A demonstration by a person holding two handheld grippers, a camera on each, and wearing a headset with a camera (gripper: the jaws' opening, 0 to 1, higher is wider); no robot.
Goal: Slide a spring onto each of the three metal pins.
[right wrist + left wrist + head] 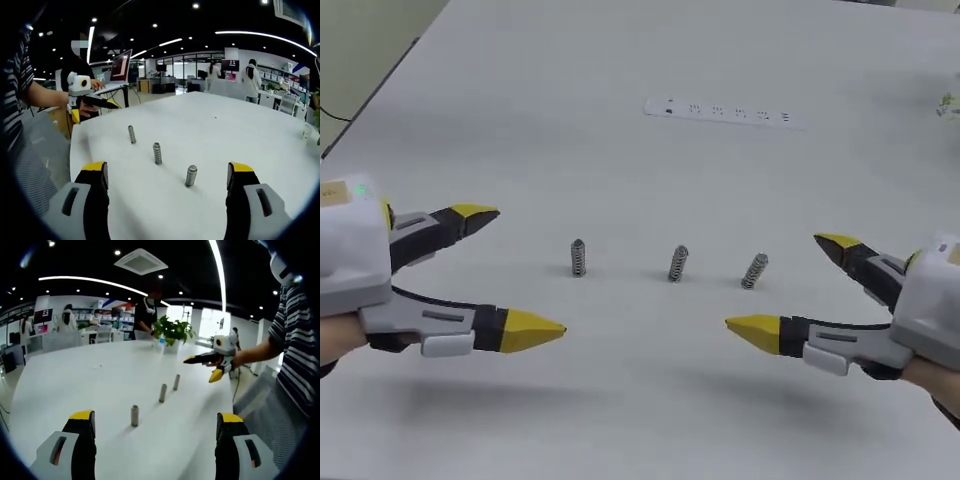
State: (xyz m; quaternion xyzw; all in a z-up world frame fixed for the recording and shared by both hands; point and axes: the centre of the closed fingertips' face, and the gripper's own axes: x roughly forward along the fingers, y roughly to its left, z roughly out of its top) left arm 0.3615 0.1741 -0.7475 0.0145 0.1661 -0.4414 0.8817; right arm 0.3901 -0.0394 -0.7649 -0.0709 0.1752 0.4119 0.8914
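The left tool [503, 271] hangs over the counter [620, 410] on the person's left side with its yellow-tipped jaws spread wide and nothing between them. The right tool [792, 284] faces it from the other side, jaws just as wide and likewise holding nothing. Between the two tools three springs stand in a row across the counter, well in from its left edge. The left spring [578, 258] stands upright, while the middle spring [678, 264] and the right spring [754, 271] lean a little, tops toward the right (at least as the head view shows them). Each is apart from its neighbours and from both tools. How much of a pin sits inside each coil is too small to tell. A white power strip [725, 112] lies beyond the row, toward the far edge of the counter. In the left gripper view a potted plant [172, 332] stands at the counter's far end.
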